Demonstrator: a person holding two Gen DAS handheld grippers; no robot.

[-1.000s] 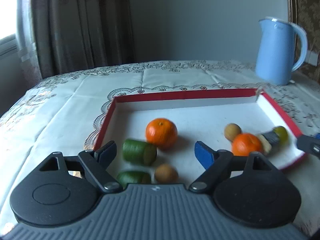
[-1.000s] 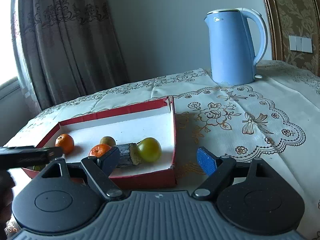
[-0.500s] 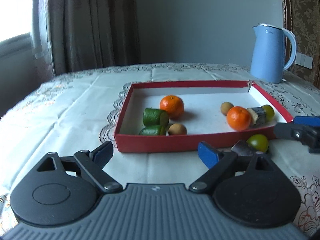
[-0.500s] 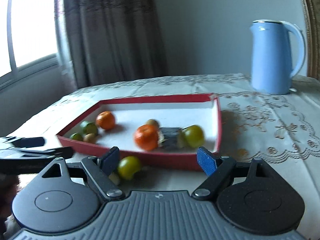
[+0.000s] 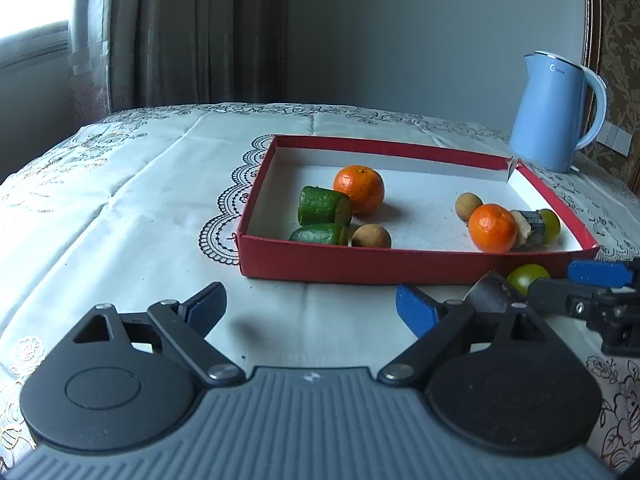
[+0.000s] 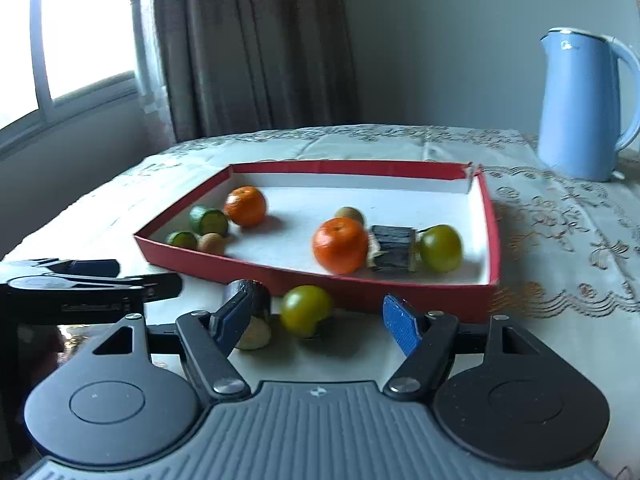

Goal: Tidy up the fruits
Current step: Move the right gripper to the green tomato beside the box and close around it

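Both the left gripper (image 5: 310,304) and right gripper (image 6: 316,320) gape wide before the red tray (image 6: 400,286), a green fruit (image 6: 306,310) and dark stub (image 6: 250,300) lying outside its near wall.

Pale blue kettle (image 5: 556,114), curved handle on its right side, upright at the far right of the table, beyond the far right corner of the red tray. Table covered with a cream tablecloth (image 5: 120,200), lace-pattern embroidery in dark scalloped loops and brown floral motifs, fold creases running across it. Brown curtain (image 6: 248,44) hanging behind the table, patterned band near its top. Window (image 6: 68,28) to the left of the curtain, bright daylight through it. Plain grey wall (image 5: 400,32) behind. Ornate patterned wallpaper and a white switch plate (image 5: 618,136) at far right.
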